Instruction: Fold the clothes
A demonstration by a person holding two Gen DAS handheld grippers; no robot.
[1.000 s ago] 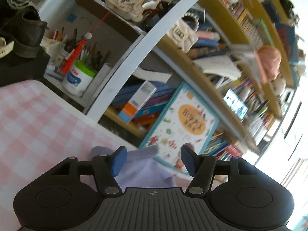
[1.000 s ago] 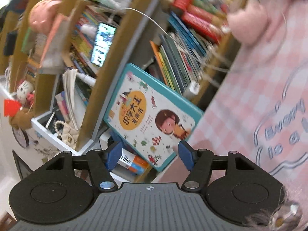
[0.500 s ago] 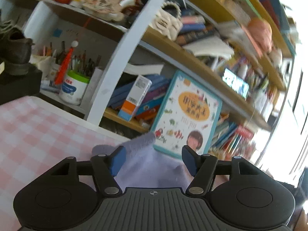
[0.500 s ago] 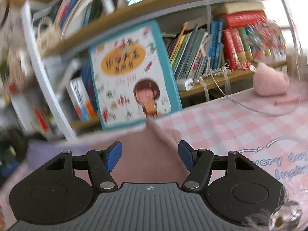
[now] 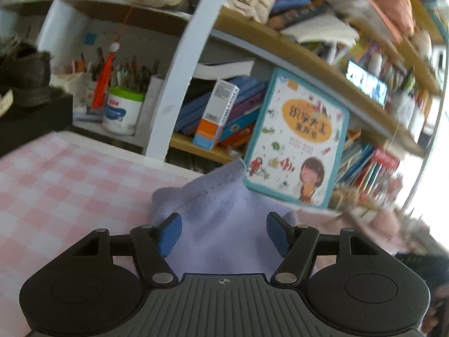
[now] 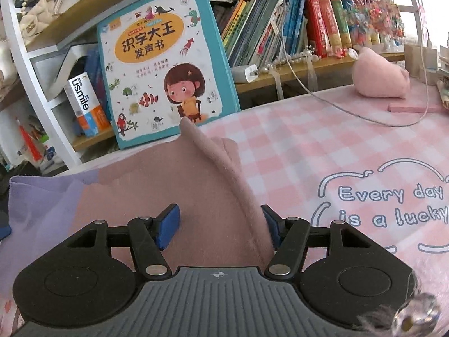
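**Both grippers positioned over garment, no grasp yet**

Nearest, the left gripper (image 5: 224, 231) has its jaws parted and opening; lilac fabric lies between and beneath the blue pads, which do not press on it. The right gripper (image 6: 219, 226) stands spread over the pink part of the garment (image 6: 174, 185), nothing pinched; a raised fold of pink cloth runs close to its right pad, and whether they touch cannot be told.

The garment lies on the pink checked tablecloth (image 6: 303, 151), lilac on the left side, pink on the right, its far edge near the table's back edge. Behind it a children's book (image 6: 162, 59) leans against the bookshelf (image 6: 294, 64).

Judgement: the step in hand is the approach to grasp points; folding looks barely begun. Next, each gripper needs to settle onto an edge or corner and close on cloth alone, not the tablecloth beneath.
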